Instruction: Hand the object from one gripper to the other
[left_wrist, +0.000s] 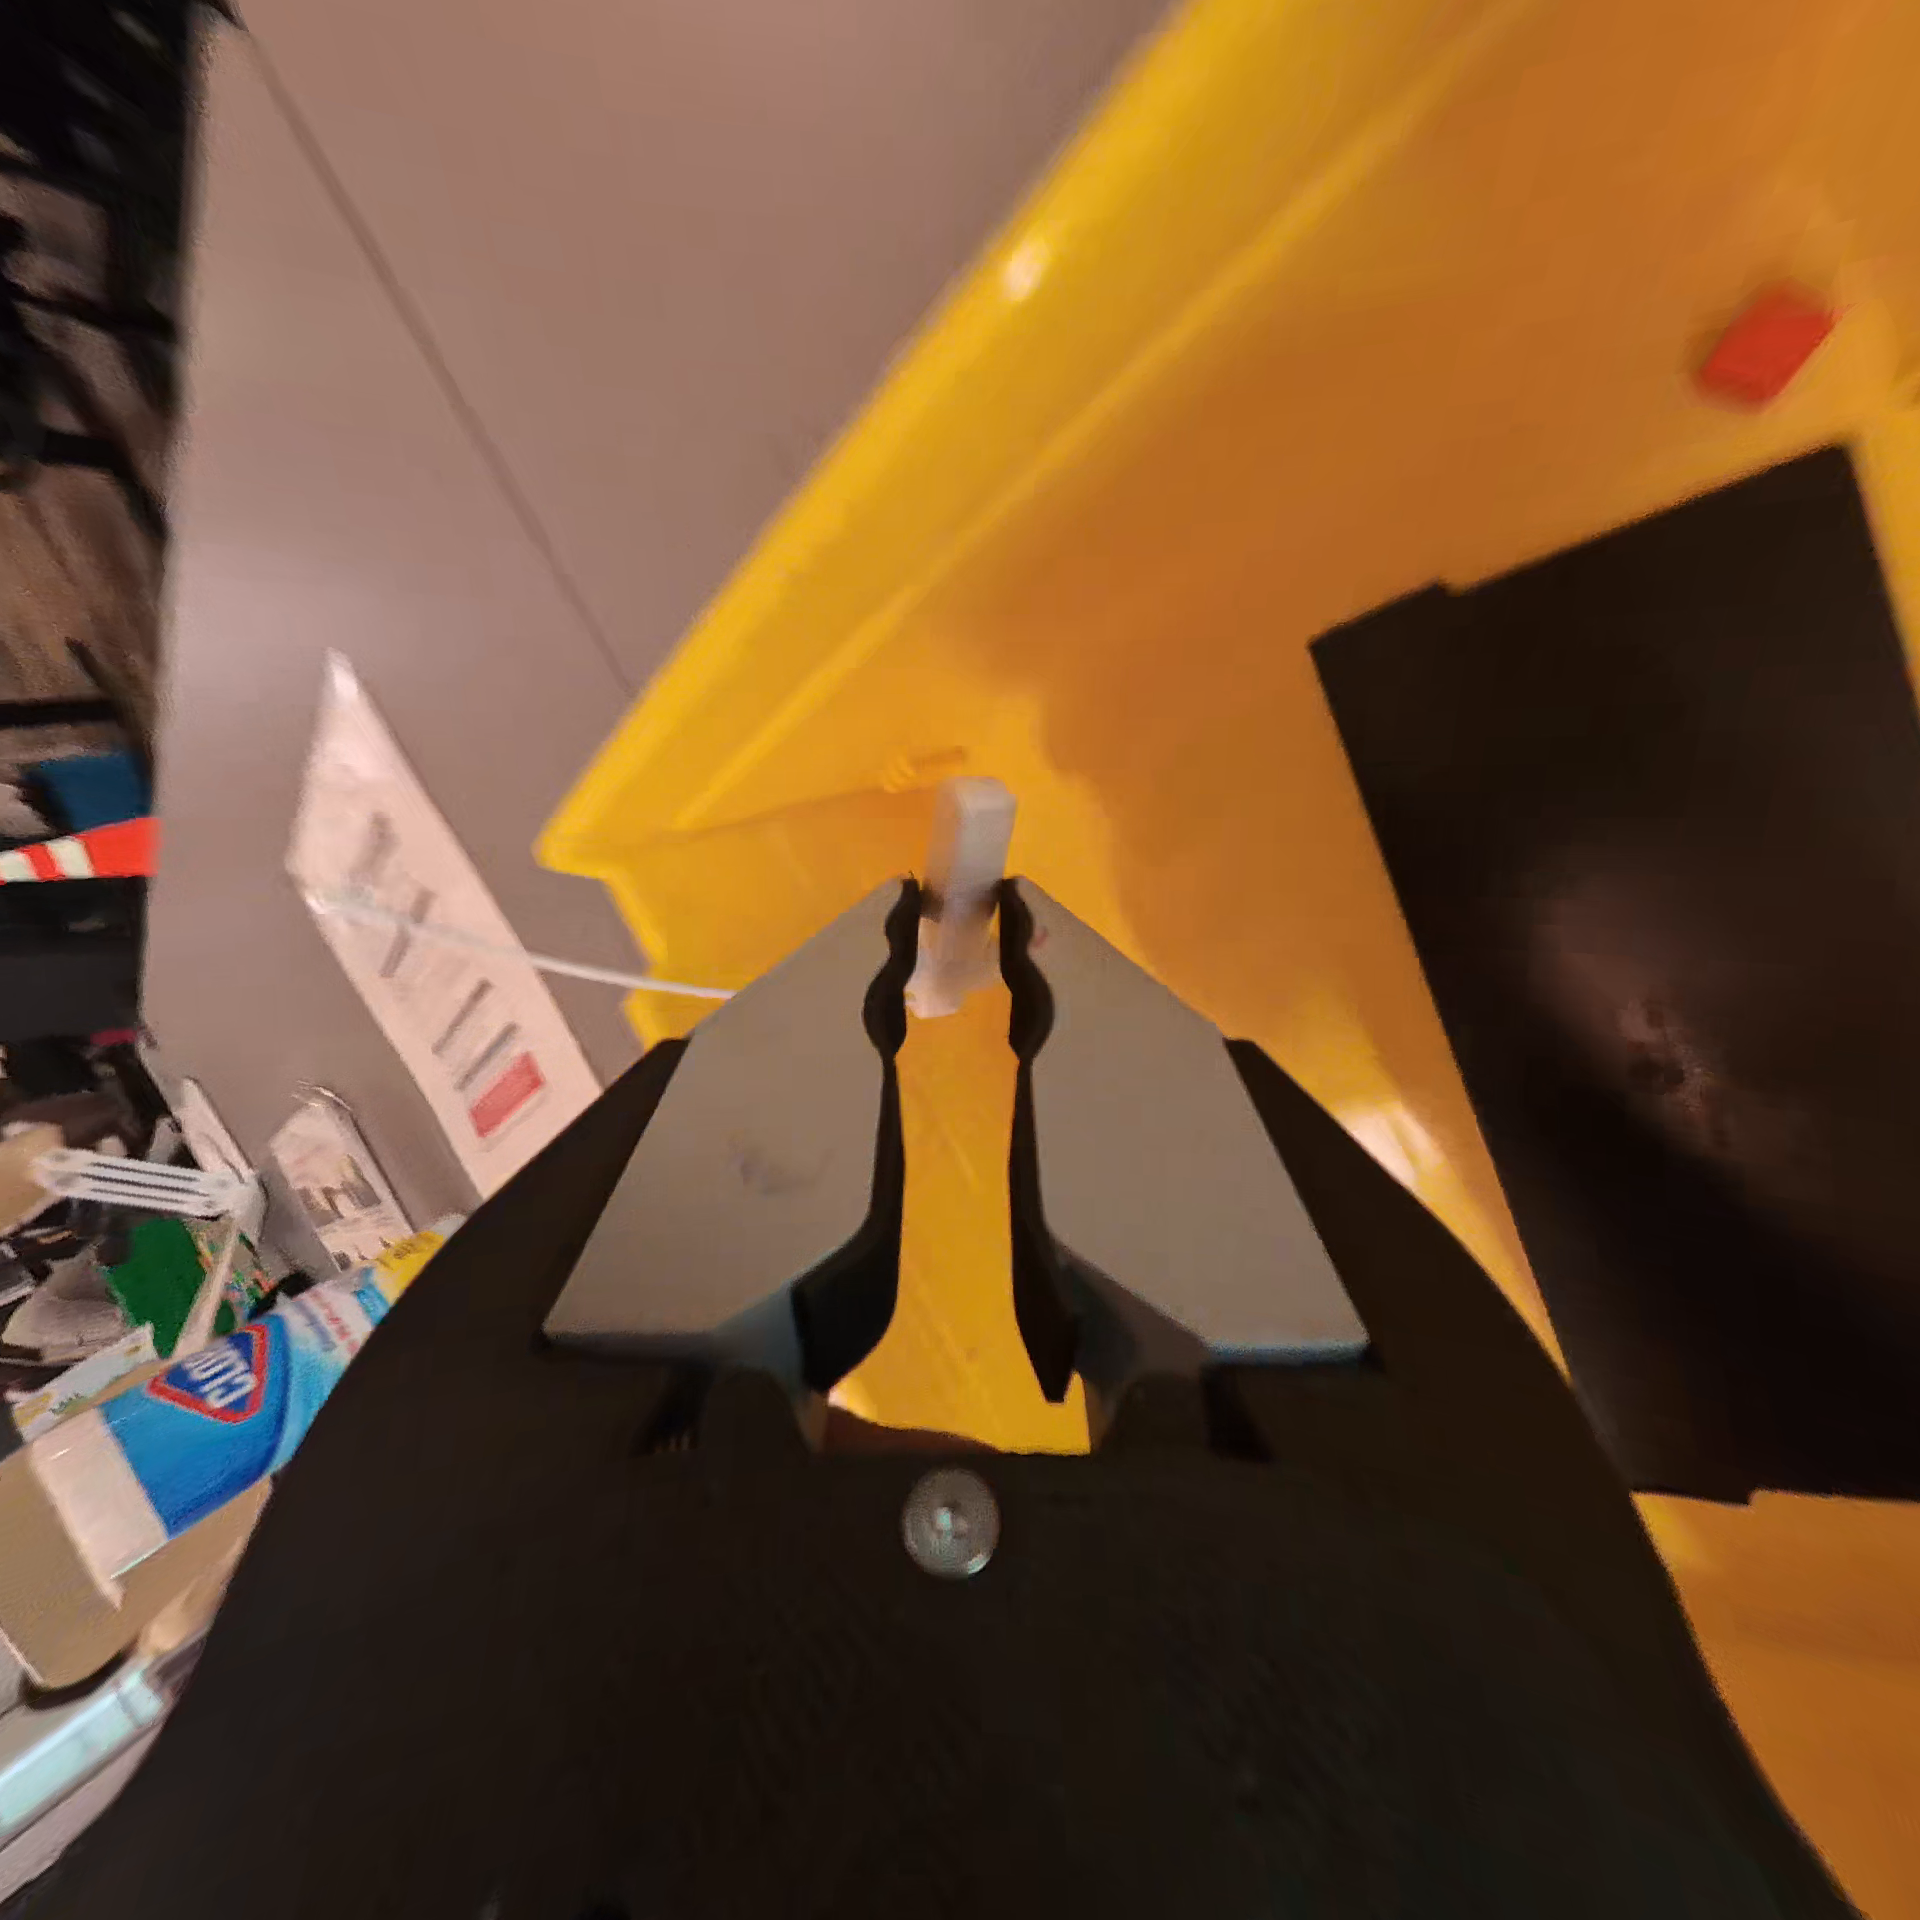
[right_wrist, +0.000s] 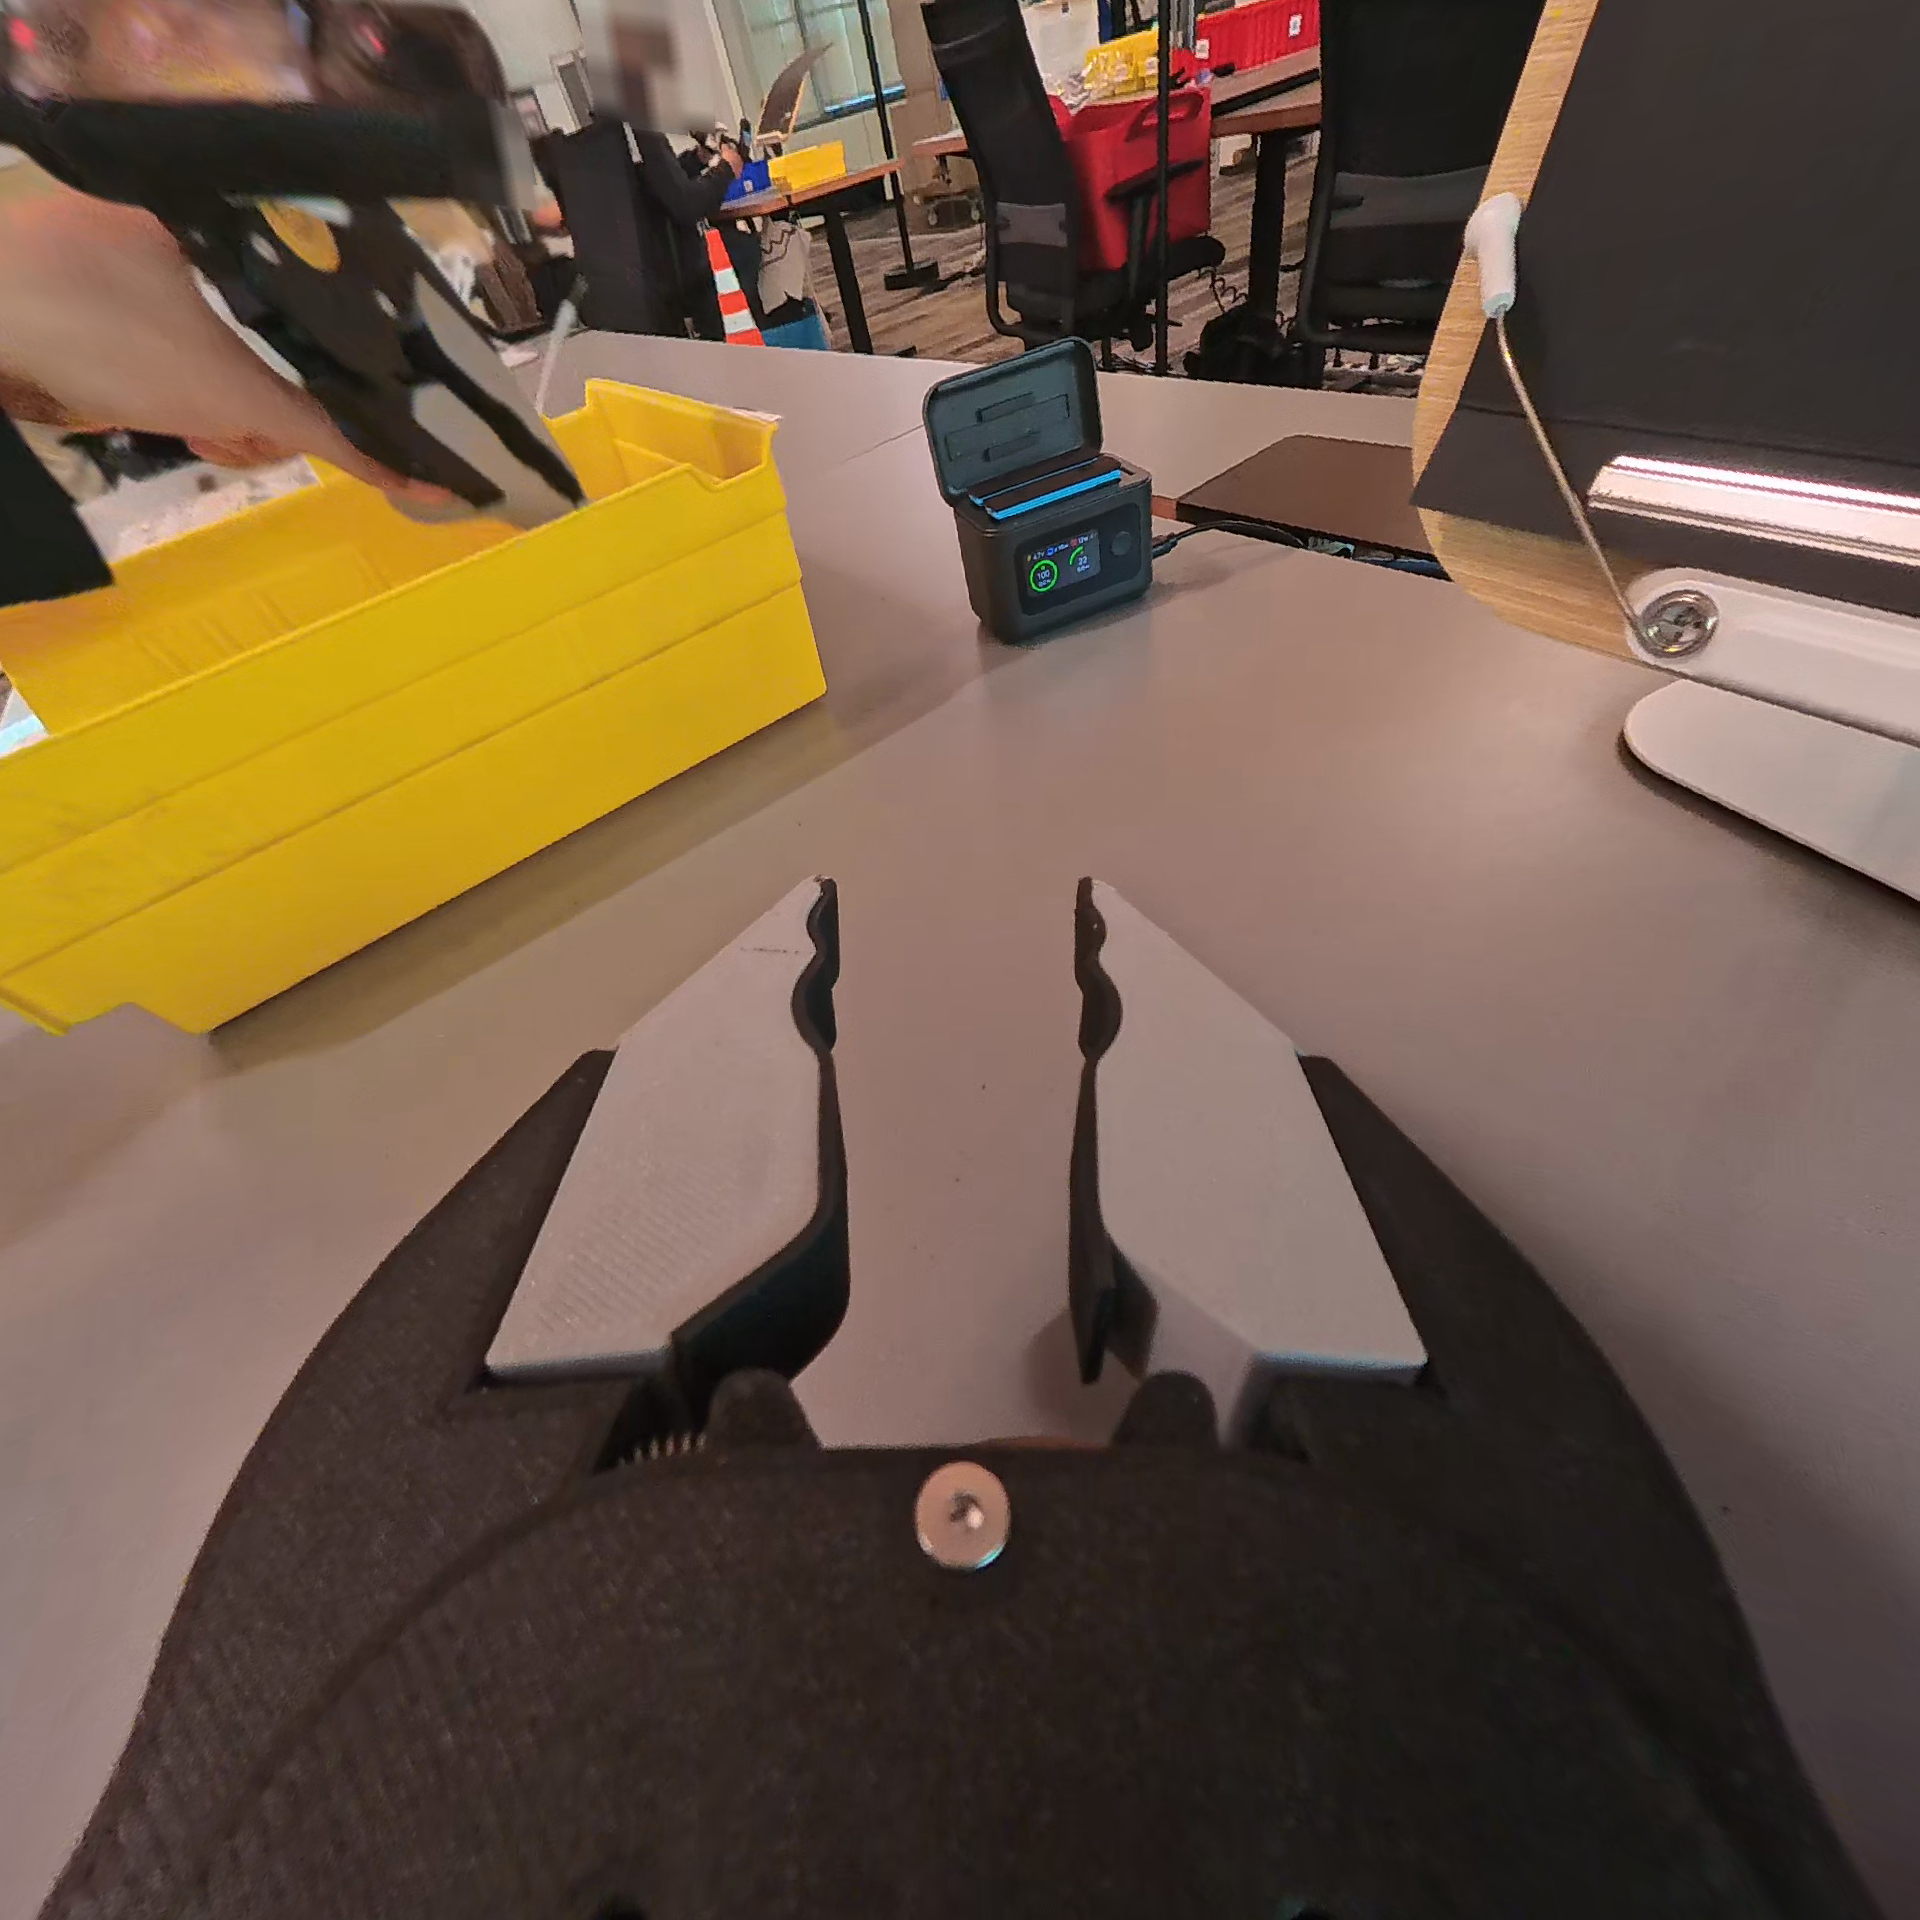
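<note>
My left gripper (left_wrist: 958, 896) is shut on a small white plastic piece (left_wrist: 966, 852) that sticks out past the fingertips. A thin white strip (left_wrist: 520, 956) trails from it to the left. The gripper hangs over the inside of a yellow bin (left_wrist: 1195, 520). In the right wrist view, the left gripper (right_wrist: 551, 488) reaches down into the yellow bin (right_wrist: 416, 727) at upper left, held by a hand, with the thin strip (right_wrist: 556, 353) standing above it. My right gripper (right_wrist: 951, 904) is open and empty, low over the grey table (right_wrist: 1351, 935), to the right of the bin.
A flat black sheet (left_wrist: 1662, 987) and a small red block (left_wrist: 1761, 353) lie in the bin. A dark charging case (right_wrist: 1049, 520) with its lid open, a brown pad (right_wrist: 1320, 499) and a monitor stand (right_wrist: 1766, 769) sit on the table. A wipes pack (left_wrist: 208, 1392) and papers (left_wrist: 436, 935) lie beside the bin. About 35 centimeters separates my left fingertips from my right. From the left gripper's tips to the small red block (left_wrist: 1761, 353) is close to 12 centimeters.
</note>
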